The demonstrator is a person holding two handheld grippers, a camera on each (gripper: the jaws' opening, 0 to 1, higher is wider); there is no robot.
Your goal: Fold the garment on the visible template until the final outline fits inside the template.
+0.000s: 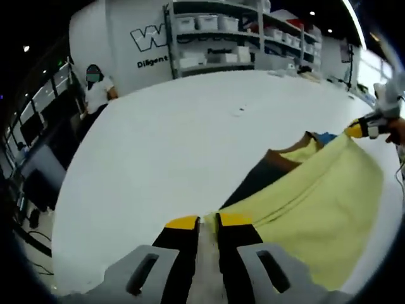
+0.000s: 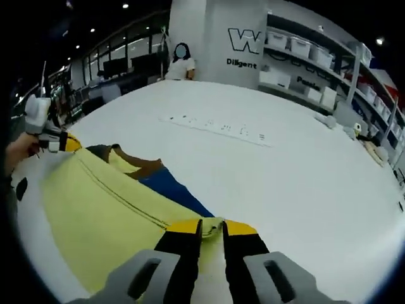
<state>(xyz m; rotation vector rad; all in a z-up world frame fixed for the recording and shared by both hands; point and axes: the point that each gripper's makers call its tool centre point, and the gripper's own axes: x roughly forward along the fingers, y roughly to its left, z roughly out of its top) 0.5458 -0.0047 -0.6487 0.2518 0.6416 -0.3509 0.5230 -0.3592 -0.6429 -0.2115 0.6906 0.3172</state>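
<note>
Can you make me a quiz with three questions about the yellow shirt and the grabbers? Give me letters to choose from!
1. Where is the yellow shirt?
A. On the white table
B. On a shelf
C. On the floor

2. What colour are the tips of the grabbers?
A. Red
B. Green
C. Yellow

3. What is the right grabber doing?
A. Hanging open above the table
B. Pinching the shirt's edge
C. Holding a cup

Answers:
1. A, the shirt lies spread over the big white table.
2. C, the left grabber and the right one both end in yellow tips on black fingers.
3. B, its two tips are closed together on the yellow cloth, and the left grabber pinches another edge the same way.
</note>
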